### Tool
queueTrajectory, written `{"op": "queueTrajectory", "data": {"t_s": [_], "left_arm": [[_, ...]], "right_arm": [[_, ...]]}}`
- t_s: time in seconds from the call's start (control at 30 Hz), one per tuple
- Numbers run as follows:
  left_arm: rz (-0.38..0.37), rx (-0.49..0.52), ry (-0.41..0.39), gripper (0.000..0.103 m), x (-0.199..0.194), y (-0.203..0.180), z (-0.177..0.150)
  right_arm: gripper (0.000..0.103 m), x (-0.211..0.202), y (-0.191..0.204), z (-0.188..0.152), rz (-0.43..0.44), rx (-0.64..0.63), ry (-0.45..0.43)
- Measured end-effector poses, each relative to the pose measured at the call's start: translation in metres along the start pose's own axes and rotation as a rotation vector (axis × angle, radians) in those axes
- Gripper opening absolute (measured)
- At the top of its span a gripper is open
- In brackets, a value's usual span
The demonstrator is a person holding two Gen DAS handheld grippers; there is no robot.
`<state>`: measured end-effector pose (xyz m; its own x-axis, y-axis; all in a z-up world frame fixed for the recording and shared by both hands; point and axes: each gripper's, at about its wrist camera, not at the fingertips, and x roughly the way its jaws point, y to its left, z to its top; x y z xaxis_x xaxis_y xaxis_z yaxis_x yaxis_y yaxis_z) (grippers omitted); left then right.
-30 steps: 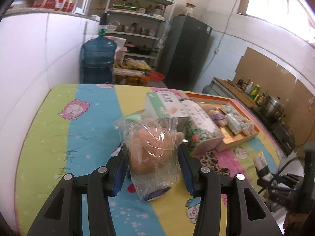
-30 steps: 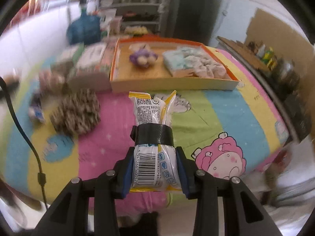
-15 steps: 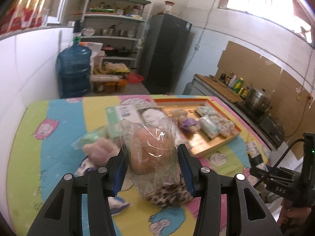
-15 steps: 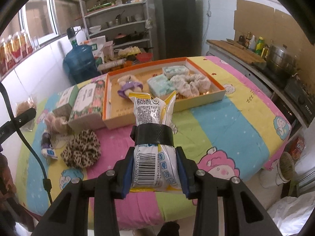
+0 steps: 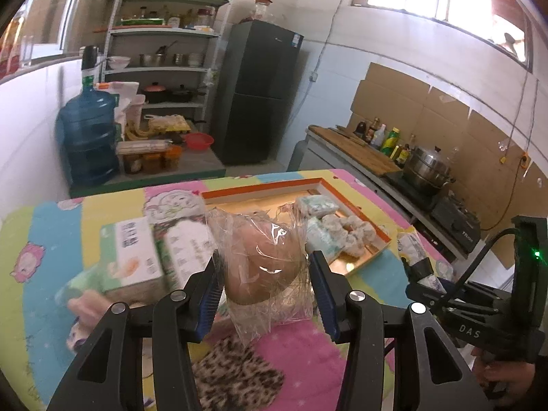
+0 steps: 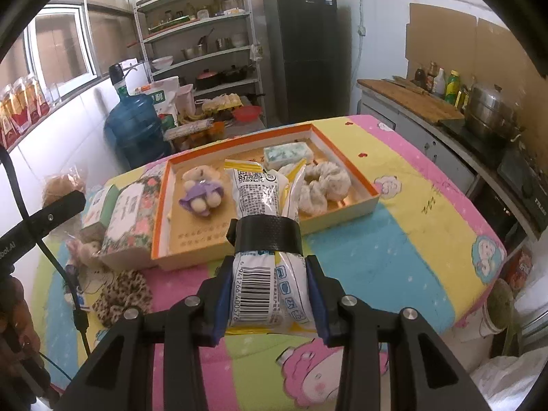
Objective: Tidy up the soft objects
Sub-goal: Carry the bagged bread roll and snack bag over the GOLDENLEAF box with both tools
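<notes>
My left gripper (image 5: 265,294) is shut on a clear plastic bag with a tan plush toy (image 5: 265,267) and holds it above the table, short of the orange-rimmed tray (image 5: 260,185). My right gripper (image 6: 270,303) is shut on a white and yellow tissue pack bound with black tape (image 6: 263,239), held above the table in front of the tray (image 6: 342,209). The tray holds a purple-dressed plush (image 6: 202,193), a teal pack (image 6: 287,152) and a white scrunchie (image 6: 323,181). The bagged plush also shows at the left in the right wrist view (image 6: 60,185).
Boxes of tissues (image 6: 128,212) lie left of the tray. A leopard scrunchie (image 6: 123,294) and a small doll (image 6: 82,250) lie on the colourful tablecloth (image 6: 394,246). A blue water jug (image 6: 133,126), shelves and a fridge stand behind; a counter with a pot (image 6: 489,109) is right.
Both grippers have risen and pulled back from the table with their loads. The left view has swung right toward the tray. The right view has steadied after blur.
</notes>
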<state>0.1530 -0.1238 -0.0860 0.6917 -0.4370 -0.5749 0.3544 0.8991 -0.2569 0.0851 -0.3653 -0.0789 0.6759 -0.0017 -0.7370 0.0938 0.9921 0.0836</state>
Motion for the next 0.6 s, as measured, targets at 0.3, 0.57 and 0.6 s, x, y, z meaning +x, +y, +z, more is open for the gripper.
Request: {"op": "queueTrajectory", "data": {"t_s": [0.3,0.57,0.6], "left_arm": [[-0.002,0.002,0.007,0.050,0.042,-0.028,0.024],[0.010,-0.011,0.027,0.050,0.083,-0.043,0.046],[0.013,-0.012,0.030,0.050,0.089,-0.045,0.049]], "right_arm": [[0.040,0.024,-0.024,0.033,0.026,-0.028,-0.008],[0.040,0.050,-0.040,0.058,0.063,-0.058,0.004],[0.040,0.054,-0.043,0.061,0.069,-0.058,0.006]]}}
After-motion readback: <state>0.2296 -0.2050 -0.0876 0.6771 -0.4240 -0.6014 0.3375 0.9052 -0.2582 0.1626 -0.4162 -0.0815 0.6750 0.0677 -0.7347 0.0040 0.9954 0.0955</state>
